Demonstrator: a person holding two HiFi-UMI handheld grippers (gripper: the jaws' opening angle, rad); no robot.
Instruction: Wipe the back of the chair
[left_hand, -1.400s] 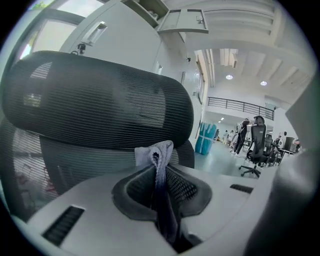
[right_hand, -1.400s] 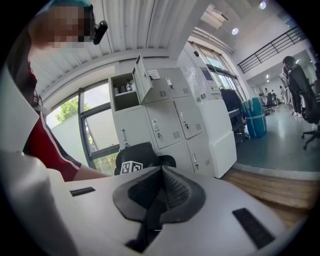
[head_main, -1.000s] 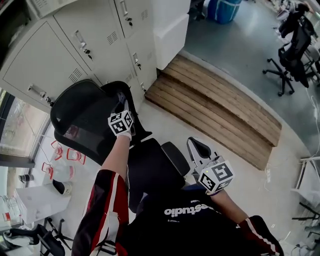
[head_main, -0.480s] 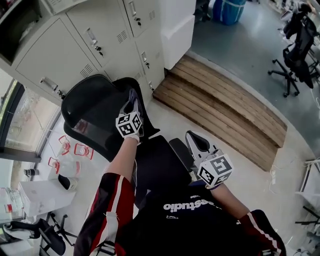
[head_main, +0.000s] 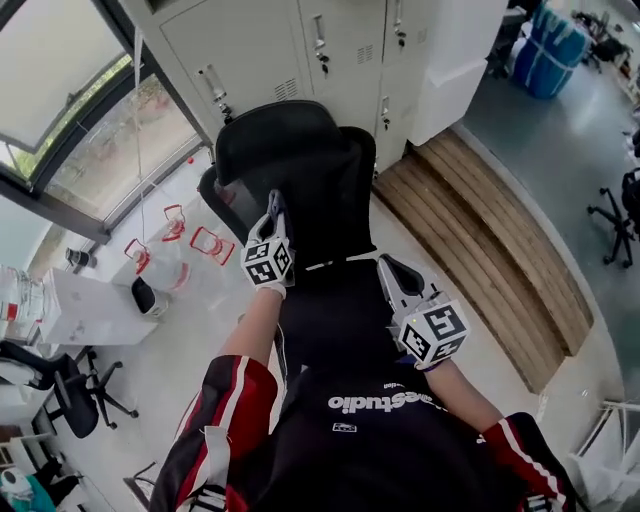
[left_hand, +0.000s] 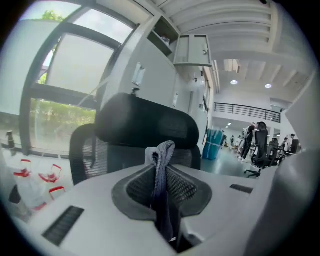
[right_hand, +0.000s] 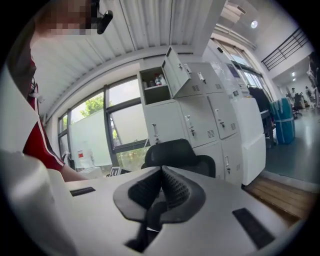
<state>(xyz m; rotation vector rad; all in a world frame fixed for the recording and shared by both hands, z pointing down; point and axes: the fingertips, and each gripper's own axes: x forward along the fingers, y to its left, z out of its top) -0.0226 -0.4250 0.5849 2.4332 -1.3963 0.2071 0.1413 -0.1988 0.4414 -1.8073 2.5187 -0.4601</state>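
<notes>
A black mesh-backed office chair with a padded headrest (head_main: 300, 170) stands on the pale floor (head_main: 180, 350), directly ahead of the person. Its headrest is close to a row of pale grey metal lockers (head_main: 340, 40). The left gripper (head_main: 273, 215) is raised at the left edge of the chair's back, and its jaws are clamped on a folded grey cloth (left_hand: 162, 152) whose top fold sticks up above the pads. In the left gripper view the cloth is short of the mesh, with a gap between them. The right gripper (head_main: 388, 268) is held lower, by the back's right edge, with its jaws pressed together and nothing between them (the right gripper view shows the ribbed pads meeting).

Left of the chair, the floor runs out towards a large window (head_main: 70, 90). Some clear, red-rimmed containers (head_main: 210, 243) lie on it near the chair's side, and a white box (head_main: 85, 310) sits further out. To the right, a slatted wooden step (head_main: 480, 220) runs diagonally, with its near edge just beside the chair. Another black chair (head_main: 60, 385) stands well apart at the lower left.
</notes>
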